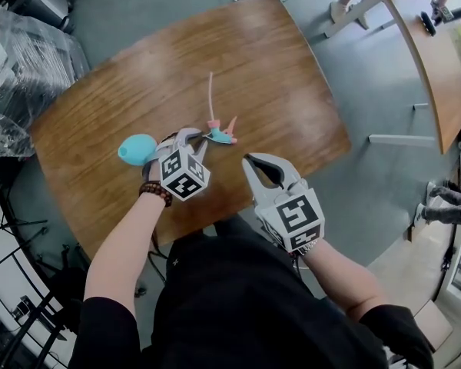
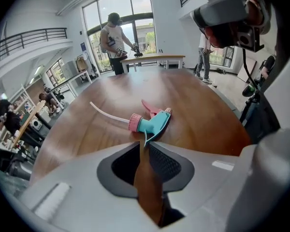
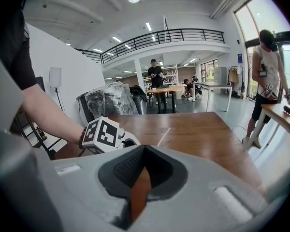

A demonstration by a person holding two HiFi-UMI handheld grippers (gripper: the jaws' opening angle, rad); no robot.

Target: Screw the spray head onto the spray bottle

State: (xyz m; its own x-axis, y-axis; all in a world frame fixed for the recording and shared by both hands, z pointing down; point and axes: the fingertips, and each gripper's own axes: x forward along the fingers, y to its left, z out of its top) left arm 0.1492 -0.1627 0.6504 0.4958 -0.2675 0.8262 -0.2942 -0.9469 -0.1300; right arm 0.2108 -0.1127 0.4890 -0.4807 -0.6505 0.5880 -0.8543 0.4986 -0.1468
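The spray head (image 1: 221, 134), teal with a pink collar and trigger and a long pale tube (image 1: 210, 91), lies on its side mid-table. In the left gripper view the spray head (image 2: 152, 122) tapers to a thin teal rear edge that sits between the tips of my left gripper (image 2: 146, 145). That left gripper (image 1: 203, 138) is shut on this edge. The teal bottle (image 1: 136, 149) lies just left of it, partly hidden behind the hand. Above the table's near edge my right gripper (image 1: 248, 160) hovers shut with nothing in it. The right gripper (image 3: 144, 149) shows its jaws meeting.
The brown wooden table (image 1: 276, 60) has rounded corners and its near edge runs right by my body. A second table (image 1: 438, 60) stands at the far right. Plastic-wrapped equipment (image 1: 19, 60) is stacked on the left. People stand at other tables in the background.
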